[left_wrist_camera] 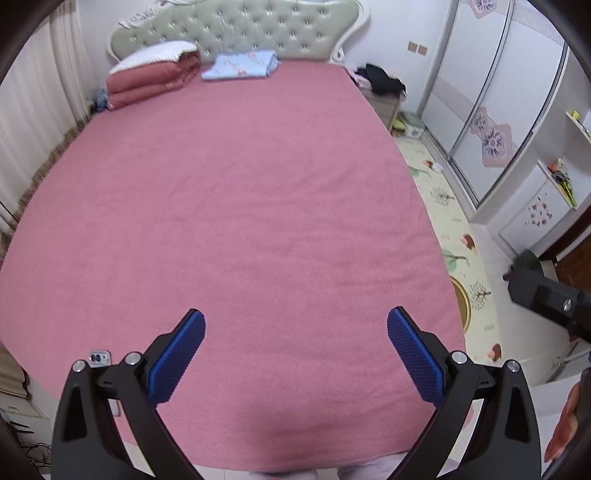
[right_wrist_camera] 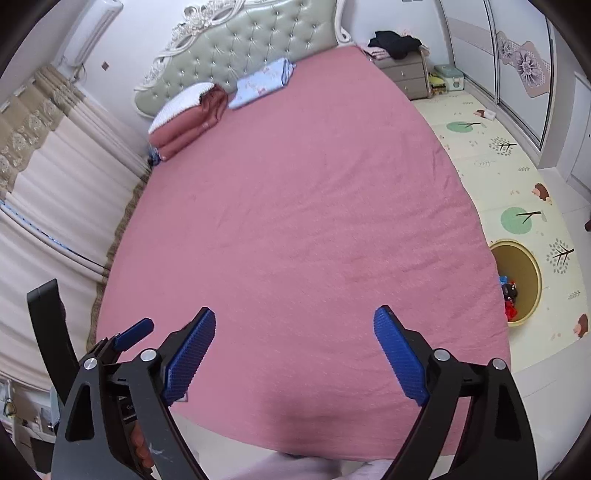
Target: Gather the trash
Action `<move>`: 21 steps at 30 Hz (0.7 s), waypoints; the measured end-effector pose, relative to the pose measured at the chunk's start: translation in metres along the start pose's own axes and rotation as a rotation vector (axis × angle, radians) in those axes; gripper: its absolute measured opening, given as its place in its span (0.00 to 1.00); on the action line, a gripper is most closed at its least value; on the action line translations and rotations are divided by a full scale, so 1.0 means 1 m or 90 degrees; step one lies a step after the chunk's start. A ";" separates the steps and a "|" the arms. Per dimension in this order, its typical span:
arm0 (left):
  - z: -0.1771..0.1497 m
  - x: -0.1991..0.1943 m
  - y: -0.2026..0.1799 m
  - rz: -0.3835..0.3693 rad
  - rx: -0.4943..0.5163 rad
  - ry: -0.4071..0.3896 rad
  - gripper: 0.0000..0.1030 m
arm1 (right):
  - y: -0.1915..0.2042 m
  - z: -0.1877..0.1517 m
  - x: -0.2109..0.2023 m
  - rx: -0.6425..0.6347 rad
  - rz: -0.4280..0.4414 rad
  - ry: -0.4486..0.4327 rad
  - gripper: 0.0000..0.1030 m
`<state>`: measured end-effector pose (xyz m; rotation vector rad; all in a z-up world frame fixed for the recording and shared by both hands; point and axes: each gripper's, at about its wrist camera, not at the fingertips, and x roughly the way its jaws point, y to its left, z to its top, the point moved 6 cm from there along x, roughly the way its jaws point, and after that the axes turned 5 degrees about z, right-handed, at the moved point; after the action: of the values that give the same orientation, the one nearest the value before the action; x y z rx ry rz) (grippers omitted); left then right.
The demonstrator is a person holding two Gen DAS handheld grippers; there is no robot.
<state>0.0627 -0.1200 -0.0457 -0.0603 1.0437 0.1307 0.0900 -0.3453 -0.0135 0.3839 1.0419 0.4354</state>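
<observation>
Both grippers hang over the foot of a bed with a pink cover [left_wrist_camera: 236,206], also in the right wrist view [right_wrist_camera: 295,206]. My left gripper [left_wrist_camera: 295,325] is open and empty, its blue pads wide apart. My right gripper [right_wrist_camera: 294,325] is open and empty too. A yellow round bin [right_wrist_camera: 532,273] stands on the floor mat right of the bed, with several red, blue and dark pieces of trash [right_wrist_camera: 509,295] inside. A slice of the bin [left_wrist_camera: 463,302] shows past the bed edge in the left wrist view. No trash shows on the bed.
Folded red quilt [left_wrist_camera: 151,77] and blue folded cloth [left_wrist_camera: 240,64] lie by the tufted headboard [left_wrist_camera: 243,29]. A nightstand with dark clothes [right_wrist_camera: 399,55] stands far right; wardrobe doors [left_wrist_camera: 480,110] line the right wall. Curtains [right_wrist_camera: 55,184] hang on the left. A phone [left_wrist_camera: 100,358] lies near the left gripper.
</observation>
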 end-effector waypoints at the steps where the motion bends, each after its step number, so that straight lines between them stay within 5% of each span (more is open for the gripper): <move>1: 0.002 -0.005 0.003 -0.001 -0.006 -0.004 0.96 | 0.001 0.001 -0.002 -0.005 -0.013 -0.007 0.87; 21: 0.030 -0.029 0.007 -0.002 -0.041 -0.076 0.96 | 0.019 0.009 -0.030 -0.053 -0.042 -0.101 0.92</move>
<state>0.0726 -0.1119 -0.0054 -0.1117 0.9196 0.1635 0.0816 -0.3456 0.0217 0.3039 0.8770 0.3809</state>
